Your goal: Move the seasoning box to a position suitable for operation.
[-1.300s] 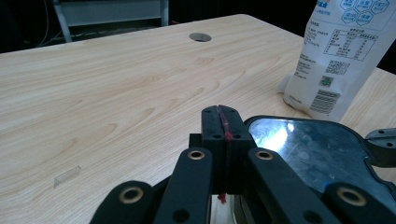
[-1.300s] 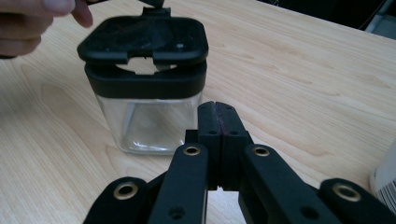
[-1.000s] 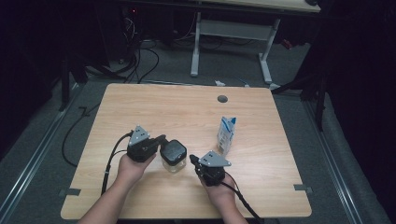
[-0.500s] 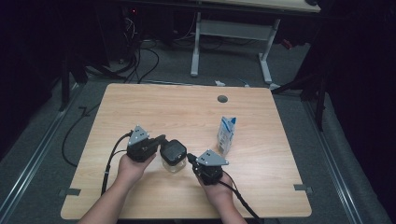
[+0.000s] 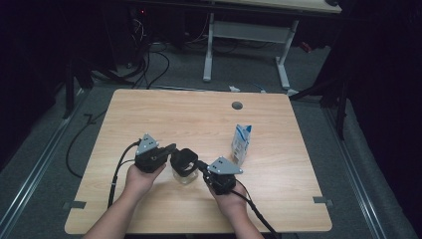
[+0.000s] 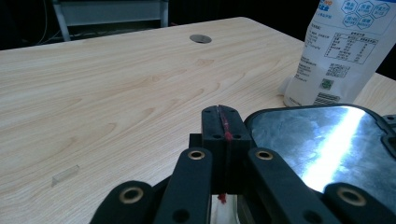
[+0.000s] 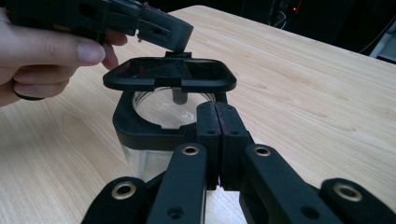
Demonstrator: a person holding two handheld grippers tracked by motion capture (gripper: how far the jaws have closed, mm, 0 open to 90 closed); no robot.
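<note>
Two grippers meet over a small clear jar point(image 5: 183, 174) near the front middle of the wooden table point(image 5: 199, 119). From the high view the jar reads as little more than a dark square between the two hands, with a white-and-blue pouch point(image 5: 241, 144) standing upright just beyond and to the right of it, and a round cable hole point(image 5: 237, 105) farther back.

The right gripper view gives what the high view cannot: the jar has a transparent, round-mouthed body point(image 7: 140, 161) under a black, rounded-square collar, and a flat black lid point(image 7: 170, 75) raised above the mouth, tilted, its far edge under the tip of the left gripper point(image 7: 161, 30). Fingers point(image 7: 51, 51) wrap that gripper's body. The left gripper view shows the lid's glossy surface point(image 6: 322, 140) reflecting light, and the printed panel on the pouch point(image 6: 343, 51), too small to read. The table top is pale, matte wood grain.

The left gripper point(image 6: 223, 128) has its jaws pressed together, a red thread or strip running along the seam; whether it pinches the lid's edge or merely touches it I cannot tell. The right gripper point(image 7: 218, 123) likewise has its jaws closed flat against each other, its tip against the jar's black collar, nothing visibly between them.
</note>
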